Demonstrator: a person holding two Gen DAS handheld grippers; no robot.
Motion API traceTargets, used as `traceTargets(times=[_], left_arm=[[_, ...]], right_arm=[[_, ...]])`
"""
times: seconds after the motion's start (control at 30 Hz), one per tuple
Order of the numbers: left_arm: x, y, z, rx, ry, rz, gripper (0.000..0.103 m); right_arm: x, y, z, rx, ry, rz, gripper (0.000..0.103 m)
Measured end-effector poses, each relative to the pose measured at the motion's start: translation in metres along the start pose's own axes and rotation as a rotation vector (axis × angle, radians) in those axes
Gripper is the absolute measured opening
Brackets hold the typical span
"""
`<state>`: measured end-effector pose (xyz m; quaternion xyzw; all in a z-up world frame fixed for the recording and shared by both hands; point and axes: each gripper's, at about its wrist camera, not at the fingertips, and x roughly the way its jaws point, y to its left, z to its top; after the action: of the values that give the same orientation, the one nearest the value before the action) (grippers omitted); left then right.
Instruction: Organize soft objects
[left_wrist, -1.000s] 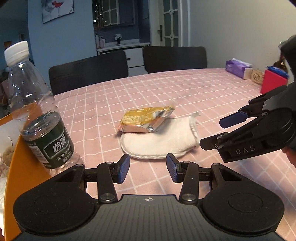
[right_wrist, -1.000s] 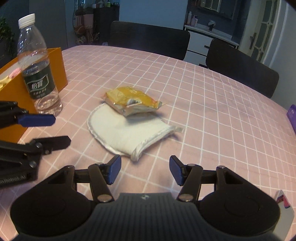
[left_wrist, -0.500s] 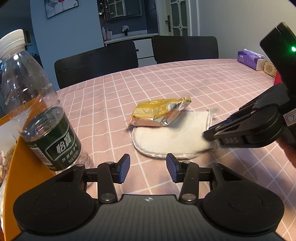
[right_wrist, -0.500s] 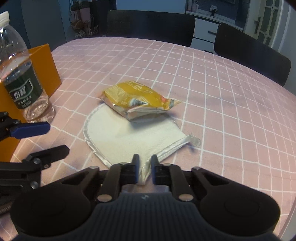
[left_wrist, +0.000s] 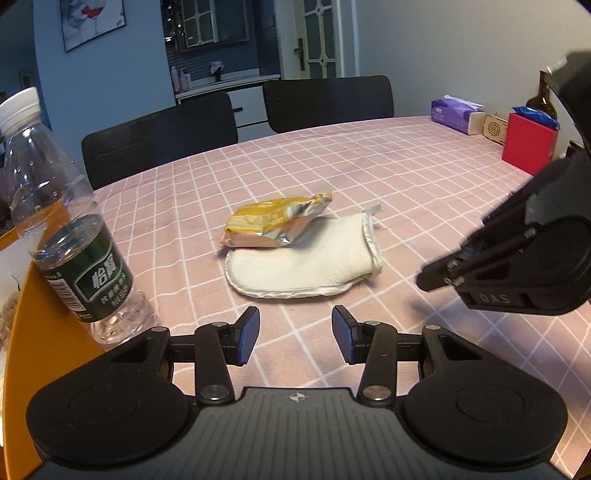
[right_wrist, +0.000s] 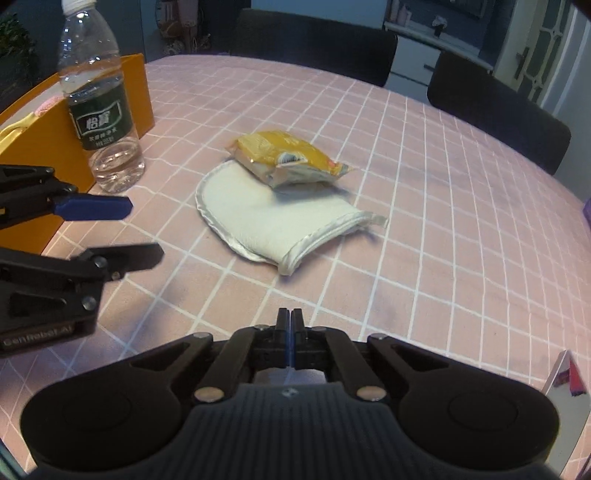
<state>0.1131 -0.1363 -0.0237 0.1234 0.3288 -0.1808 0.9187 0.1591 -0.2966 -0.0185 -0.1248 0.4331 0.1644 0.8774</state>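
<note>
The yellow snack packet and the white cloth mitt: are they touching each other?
Touching. In the right wrist view the yellow snack packet lies on the far part of the white cloth mitt, with no gap between them; the left wrist view shows the same overlap.

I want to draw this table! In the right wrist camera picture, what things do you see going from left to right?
Orange box → water bottle → white mitt → yellow snack packet (resting on the mitt's far edge). The left hand-held gripper pokes in low on the left.
</note>
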Motion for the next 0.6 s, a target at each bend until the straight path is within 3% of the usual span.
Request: traceTargets(times=[0.07,0.13,0.27,0.33,0.5,0.57,0.6], left_arm=[[0.002,-0.002,0.001,0.006,0.010,0.019,0.052],[0.004,-0.003,0.000,0.021,0.020,0.042,0.052],[0.009,0.006,0.001,0.015,0.038,0.081,0.052],[0.010,0.010,0.002,0.002,0.043,0.083,0.052],[0.015,0.017,0.002,-0.016,0.048,0.092,0.052],[0.016,0.020,0.003,-0.021,0.052,0.085,0.052],[0.016,0.021,0.002,-0.023,0.053,0.081,0.052]], right_arm=[[0.002,0.000,0.004,-0.028,-0.031,-0.019,0.006],[0.007,0.002,0.009,-0.068,-0.053,-0.026,0.025],[0.019,0.009,0.020,-0.146,-0.097,-0.017,0.044],[0.027,0.014,0.024,-0.199,-0.112,-0.001,0.064],[0.044,0.028,0.031,-0.314,-0.130,0.031,0.064],[0.052,0.027,0.034,-0.308,-0.105,0.036,0.060],[0.056,0.025,0.036,-0.290,-0.086,0.048,0.054]])
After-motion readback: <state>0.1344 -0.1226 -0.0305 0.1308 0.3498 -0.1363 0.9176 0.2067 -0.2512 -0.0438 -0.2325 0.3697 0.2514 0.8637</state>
